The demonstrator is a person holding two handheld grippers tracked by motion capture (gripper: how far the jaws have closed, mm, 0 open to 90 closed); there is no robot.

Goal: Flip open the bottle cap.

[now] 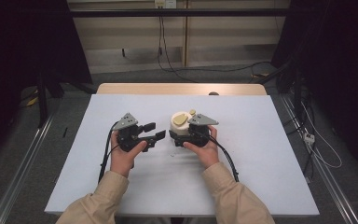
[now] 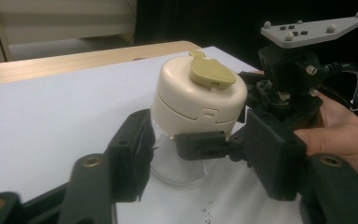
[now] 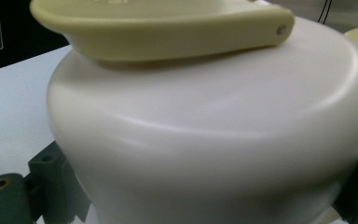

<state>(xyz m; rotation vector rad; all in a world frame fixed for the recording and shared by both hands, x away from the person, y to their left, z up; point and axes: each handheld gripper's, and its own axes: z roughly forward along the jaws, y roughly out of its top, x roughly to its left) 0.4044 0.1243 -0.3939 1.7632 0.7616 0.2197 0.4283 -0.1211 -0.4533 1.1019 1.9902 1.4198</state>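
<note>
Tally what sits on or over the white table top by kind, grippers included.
Grippers: 2 (left gripper, right gripper)
Cream-lidded clear jars: 1 (jar)
Olive-yellow flip tabs on the lid: 1 (tab)
Total: 4

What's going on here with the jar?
A person holds a claw in each hand at a white table. The right claw grips a cream-lidded jar by its clear lower body, standing it upright. The left claw faces the jar with its jaws on either side of the clear base, not pressing on it. The lid's olive flap lies flat and closed.
</note>
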